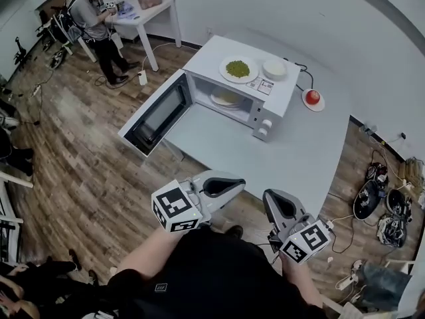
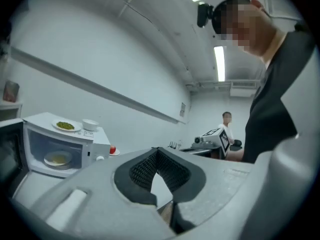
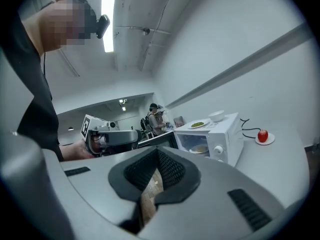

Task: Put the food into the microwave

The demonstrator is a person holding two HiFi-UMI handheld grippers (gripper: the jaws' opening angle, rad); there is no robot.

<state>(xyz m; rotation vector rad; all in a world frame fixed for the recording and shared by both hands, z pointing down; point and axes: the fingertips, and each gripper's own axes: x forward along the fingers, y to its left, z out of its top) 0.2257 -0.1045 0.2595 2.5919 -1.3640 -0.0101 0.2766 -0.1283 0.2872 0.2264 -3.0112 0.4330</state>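
The left tool (image 1: 229, 186) and the right tool (image 1: 275, 203) are both closed and empty, held side by side close to the person's body. Beyond them, on the white table (image 1: 299, 158), the microwave (image 1: 265, 95) stands with its door (image 1: 156, 115) swung open to the left and a plate of pale food (image 1: 227, 98) inside. A plate of green food (image 1: 238, 69) and a white bowl (image 1: 274, 69) sit on its top, and a red apple (image 1: 313, 98) lies to its right.

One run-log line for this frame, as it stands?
microwave door open | plate inside | plate of green food on top | left gripper shut, empty | right gripper shut, empty
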